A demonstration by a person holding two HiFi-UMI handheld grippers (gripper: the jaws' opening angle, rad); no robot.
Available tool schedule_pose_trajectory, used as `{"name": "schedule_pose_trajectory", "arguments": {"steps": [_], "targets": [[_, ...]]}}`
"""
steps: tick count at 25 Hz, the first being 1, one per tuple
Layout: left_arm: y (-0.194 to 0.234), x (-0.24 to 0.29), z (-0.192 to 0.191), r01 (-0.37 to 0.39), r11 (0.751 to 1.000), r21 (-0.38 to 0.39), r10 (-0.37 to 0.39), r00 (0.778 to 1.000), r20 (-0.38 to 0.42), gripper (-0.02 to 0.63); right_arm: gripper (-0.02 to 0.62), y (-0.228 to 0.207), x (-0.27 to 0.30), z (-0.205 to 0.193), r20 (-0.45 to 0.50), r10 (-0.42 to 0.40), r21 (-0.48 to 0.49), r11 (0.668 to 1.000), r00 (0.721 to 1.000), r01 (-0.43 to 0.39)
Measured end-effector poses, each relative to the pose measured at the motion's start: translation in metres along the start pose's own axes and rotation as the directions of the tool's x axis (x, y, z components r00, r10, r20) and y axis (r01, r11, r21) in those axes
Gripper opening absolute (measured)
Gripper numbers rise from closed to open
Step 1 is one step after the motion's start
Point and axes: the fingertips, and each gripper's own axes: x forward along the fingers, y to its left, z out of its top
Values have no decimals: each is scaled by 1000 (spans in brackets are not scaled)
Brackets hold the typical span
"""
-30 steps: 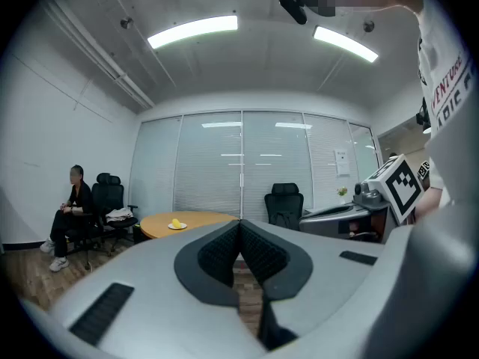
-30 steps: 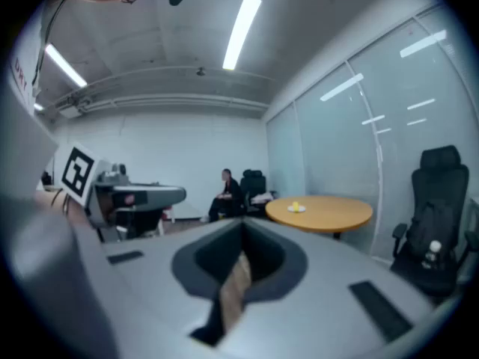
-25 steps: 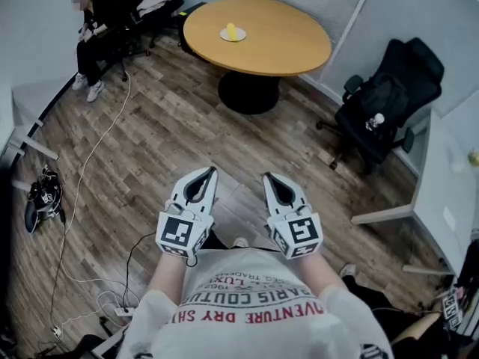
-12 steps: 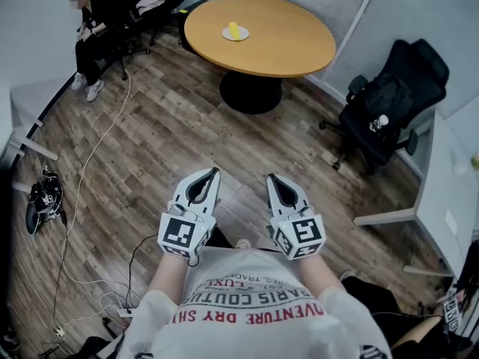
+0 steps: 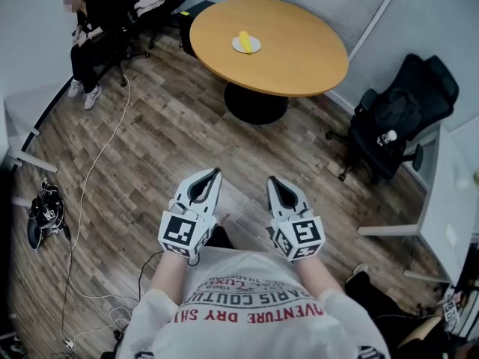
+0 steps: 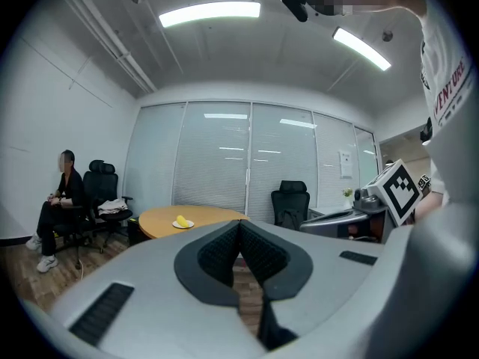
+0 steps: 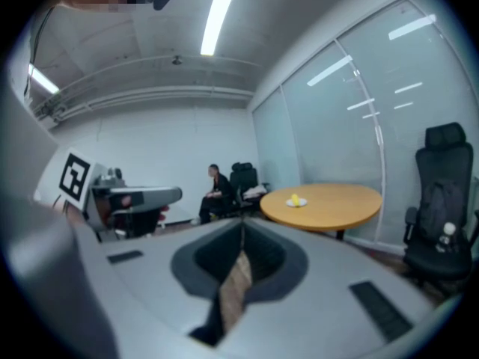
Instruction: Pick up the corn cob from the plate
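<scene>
A yellow corn cob [image 5: 244, 40] lies on a small white plate [image 5: 252, 48] on the round wooden table [image 5: 299, 51] across the room. It also shows small in the left gripper view, corn cob [image 6: 180, 221], and in the right gripper view, corn cob [image 7: 296, 199]. Both grippers are held close in front of the person's chest, far from the table. My left gripper [image 5: 214, 172] is shut with nothing in it. My right gripper [image 5: 270, 179] is shut and empty too. Both point towards the table.
A person sits on a chair [image 5: 81, 32] at the far left wall. A black office chair [image 5: 394, 118] stands right of the table. Cables [image 5: 86, 185] run over the wood floor at the left, with a black device [image 5: 43, 212] on it. A white desk [image 5: 453, 193] stands at the right.
Both grippers and the person have moved forward over the floor towards the table; the table and plate sit slightly lower and larger in the head view. Jaws stayed shut.
</scene>
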Motion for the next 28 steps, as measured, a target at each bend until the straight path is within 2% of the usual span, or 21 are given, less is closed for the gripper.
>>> {"name": "schedule_pose_trajectory", "arguments": {"steps": [5, 11, 19, 28], "targets": [[71, 31, 23, 52, 999, 15, -52, 999, 10, 34, 29, 4, 69, 26, 2, -50, 16, 999, 999, 50], [134, 55, 30, 82, 996, 21, -82, 997, -9, 34, 29, 1, 131, 41, 11, -101, 42, 994, 995, 101], [197, 89, 23, 41, 999, -17, -42, 999, -22, 34, 29, -15, 206, 50, -18, -75, 37, 996, 997, 76], [265, 179, 34, -40, 999, -9, 39, 999, -22, 34, 29, -78, 312, 82, -15, -21, 30, 999, 1000, 21]]}}
